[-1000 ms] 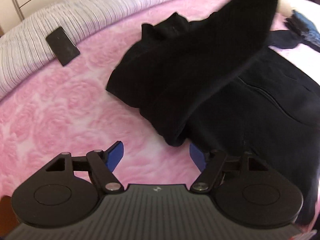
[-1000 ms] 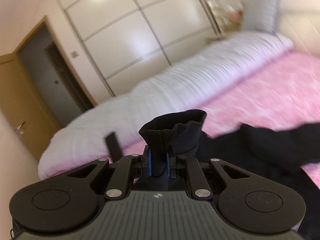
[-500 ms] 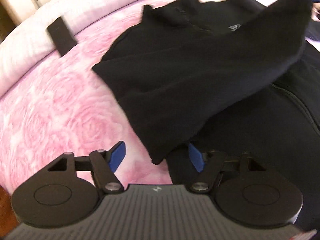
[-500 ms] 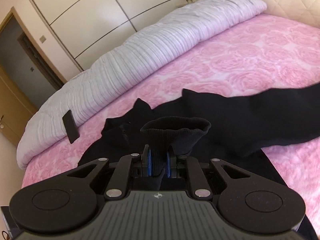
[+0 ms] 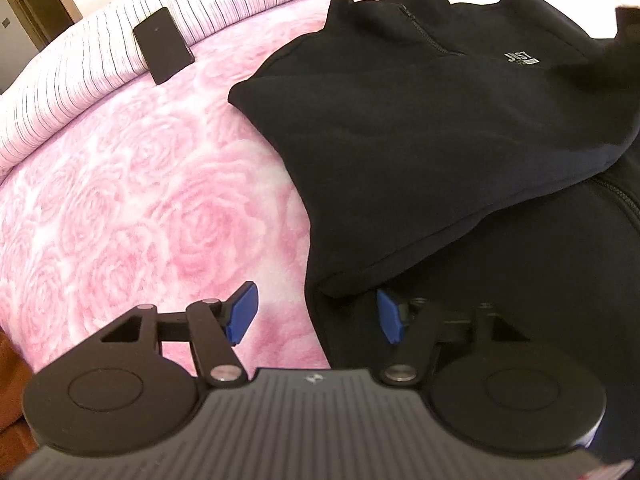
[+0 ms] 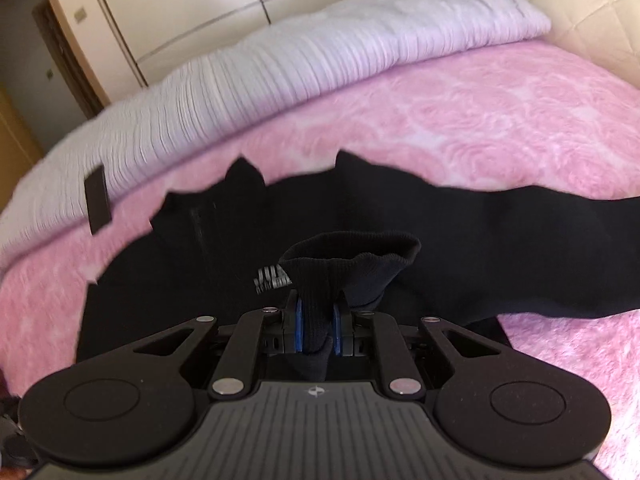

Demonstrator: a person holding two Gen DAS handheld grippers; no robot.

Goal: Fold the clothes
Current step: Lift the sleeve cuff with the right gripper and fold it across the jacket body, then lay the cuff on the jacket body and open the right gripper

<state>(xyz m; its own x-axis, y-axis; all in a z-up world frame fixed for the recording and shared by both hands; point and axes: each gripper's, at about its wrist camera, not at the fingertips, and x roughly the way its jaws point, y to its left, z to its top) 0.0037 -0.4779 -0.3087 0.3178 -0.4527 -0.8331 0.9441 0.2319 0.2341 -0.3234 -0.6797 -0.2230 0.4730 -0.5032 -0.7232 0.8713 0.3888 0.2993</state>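
Note:
A black zip-neck sweatshirt (image 5: 420,128) with a small white chest logo lies on the pink rose-patterned bed cover (image 5: 120,200). One sleeve (image 5: 460,192) is laid across its chest. My left gripper (image 5: 316,314) is open, low over the garment's left side edge, its right blue pad on the black cloth. My right gripper (image 6: 318,330) is shut on the ribbed sleeve cuff (image 6: 352,264), held over the chest logo. The other sleeve (image 6: 560,256) stretches out to the right on the cover.
A flat black rectangular object (image 5: 163,50) leans at the seam between the pink cover and a striped white duvet (image 6: 320,64). Wardrobe doors (image 6: 200,4) and a doorway stand beyond the bed. A padded headboard (image 6: 592,16) is at the far right.
The right gripper has carried the cuff down and across the chest, so the sleeve now lies flat over the sweatshirt. The left gripper has shifted closer to the garment's side edge.

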